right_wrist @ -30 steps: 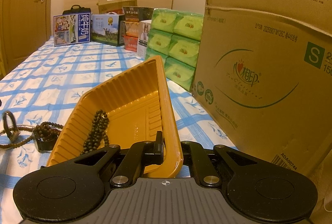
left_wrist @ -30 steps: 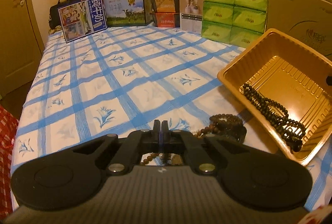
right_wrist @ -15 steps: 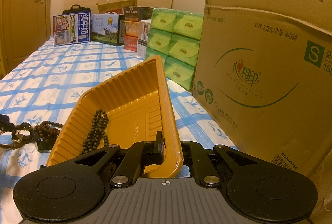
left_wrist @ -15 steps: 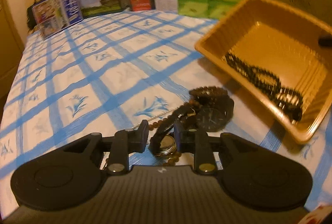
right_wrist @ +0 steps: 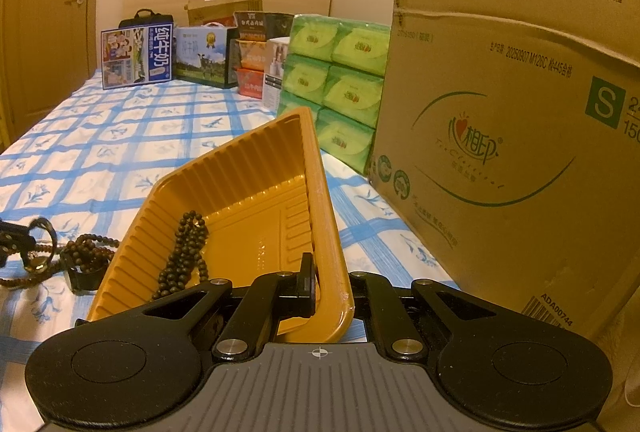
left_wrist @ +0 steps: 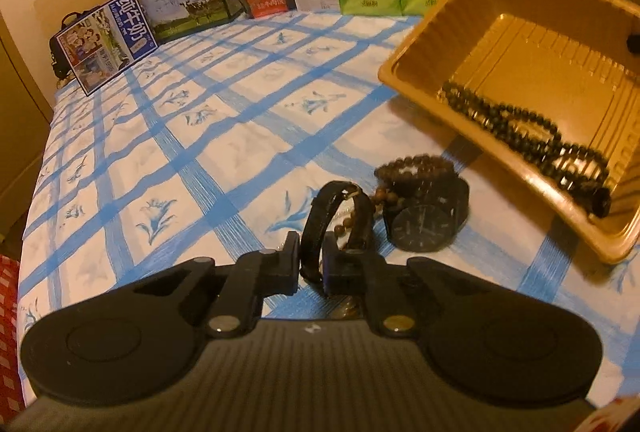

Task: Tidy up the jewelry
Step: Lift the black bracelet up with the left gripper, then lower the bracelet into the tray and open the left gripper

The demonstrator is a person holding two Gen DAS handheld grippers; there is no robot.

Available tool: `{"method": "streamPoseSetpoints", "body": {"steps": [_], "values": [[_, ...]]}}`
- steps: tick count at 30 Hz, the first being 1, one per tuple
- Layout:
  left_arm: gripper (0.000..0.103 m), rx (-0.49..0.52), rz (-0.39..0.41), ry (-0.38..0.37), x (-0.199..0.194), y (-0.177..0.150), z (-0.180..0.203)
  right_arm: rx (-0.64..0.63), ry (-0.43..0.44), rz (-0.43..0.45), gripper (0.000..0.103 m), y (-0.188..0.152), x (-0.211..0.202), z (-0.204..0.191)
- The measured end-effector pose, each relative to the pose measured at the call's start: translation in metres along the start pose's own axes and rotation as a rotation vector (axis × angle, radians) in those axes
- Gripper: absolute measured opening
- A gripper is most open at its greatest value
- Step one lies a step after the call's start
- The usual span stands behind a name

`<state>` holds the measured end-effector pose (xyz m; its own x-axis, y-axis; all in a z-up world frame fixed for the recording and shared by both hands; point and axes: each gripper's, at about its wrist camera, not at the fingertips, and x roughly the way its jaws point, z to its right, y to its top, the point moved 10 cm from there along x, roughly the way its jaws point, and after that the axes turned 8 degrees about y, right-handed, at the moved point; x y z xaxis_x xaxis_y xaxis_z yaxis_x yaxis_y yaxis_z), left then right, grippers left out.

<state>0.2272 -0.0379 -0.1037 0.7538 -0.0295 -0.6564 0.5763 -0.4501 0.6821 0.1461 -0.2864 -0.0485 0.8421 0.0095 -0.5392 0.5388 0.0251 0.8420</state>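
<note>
My left gripper is shut on the black strap of a small watch and holds it just above the bed. A black wristwatch, a brown bead bracelet and a string of wooden beads lie on the sheet beside it. My right gripper is shut on the near rim of the yellow plastic tray and tilts it. A dark bead necklace lies inside the tray; it also shows in the left wrist view.
A large cardboard box stands right of the tray. Green tissue packs, milk cartons and other boxes line the far end of the blue-checked bed. A door is at left.
My left gripper opened, came down over the jewelry pile, closed on the small watch's strap and lifted it. The right gripper and tray stayed still.
</note>
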Motion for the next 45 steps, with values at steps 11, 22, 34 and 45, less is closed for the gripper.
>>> {"method": "streamPoseSetpoints", "body": {"steps": [11,22,34,45], "values": [[0.009,-0.078,0.104,-0.085,-0.044,0.054,0.016,0.001,0.001,0.000,0.005,0.000,0.000,0.000],[0.009,-0.093,0.122,-0.297,-0.055,0.079,0.108,0.010,0.005,0.005,0.005,0.001,-0.002,-0.001],[0.017,-0.035,0.106,-0.341,-0.052,0.067,0.155,0.012,0.006,0.006,0.005,0.000,-0.002,-0.001],[0.037,-0.088,0.139,-0.198,-0.059,0.048,0.090,0.014,0.005,0.006,0.006,-0.001,-0.003,0.001]]}}
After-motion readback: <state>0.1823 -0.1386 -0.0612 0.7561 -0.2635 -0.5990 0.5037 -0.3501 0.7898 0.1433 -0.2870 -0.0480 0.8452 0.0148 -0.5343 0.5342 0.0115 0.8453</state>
